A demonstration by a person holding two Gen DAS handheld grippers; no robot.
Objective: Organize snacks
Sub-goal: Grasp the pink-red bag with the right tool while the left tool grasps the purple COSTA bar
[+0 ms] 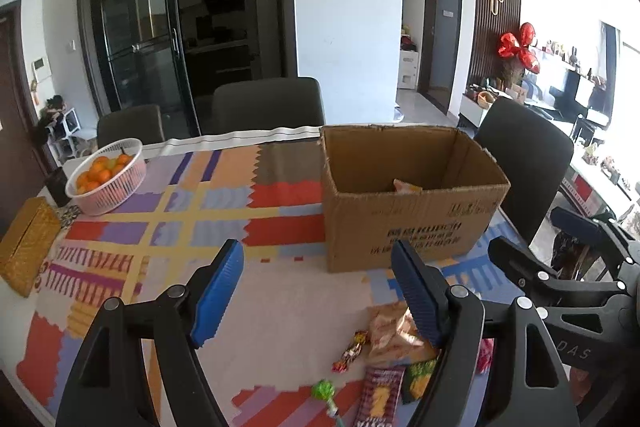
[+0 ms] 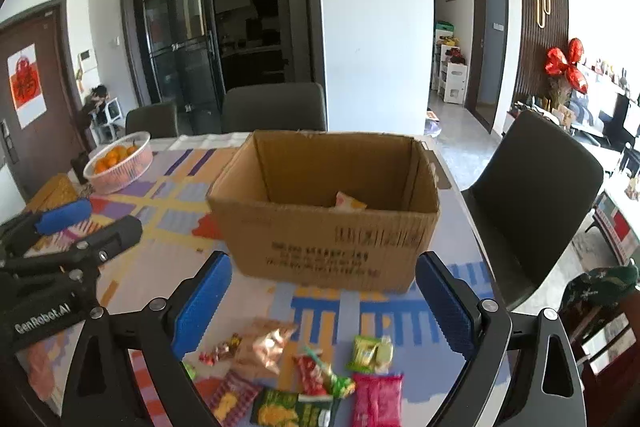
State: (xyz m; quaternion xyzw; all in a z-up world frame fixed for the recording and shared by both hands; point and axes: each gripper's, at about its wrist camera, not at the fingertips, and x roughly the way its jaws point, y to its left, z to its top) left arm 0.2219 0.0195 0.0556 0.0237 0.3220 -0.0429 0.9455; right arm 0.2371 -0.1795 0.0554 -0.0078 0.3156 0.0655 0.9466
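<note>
1. Snacks (image 2: pixel 304 379) lie scattered at the table's near edge; one packet (image 2: pixel 350 203) sits in the cardboard box (image 2: pixel 320 239).
2. Both the left gripper (image 1: pixel 320 291) and right gripper (image 2: pixel 320 307) hang apart, empty.
3. Next, I'd judge: lower onto a packet and clamp.

The table (image 2: pixel 456 211) is covered by a patchwork-patterned cloth (image 2: pixel 168 203). An open cardboard box (image 2: pixel 328 239) is set on it toward the far side, a white basket of oranges (image 1: pixel 106 179) at the far left corner, a woven yellow box (image 1: pixel 26 247) nearby. Small snack packets (image 2: pixel 304 379) are scattered along the near edge.
</note>
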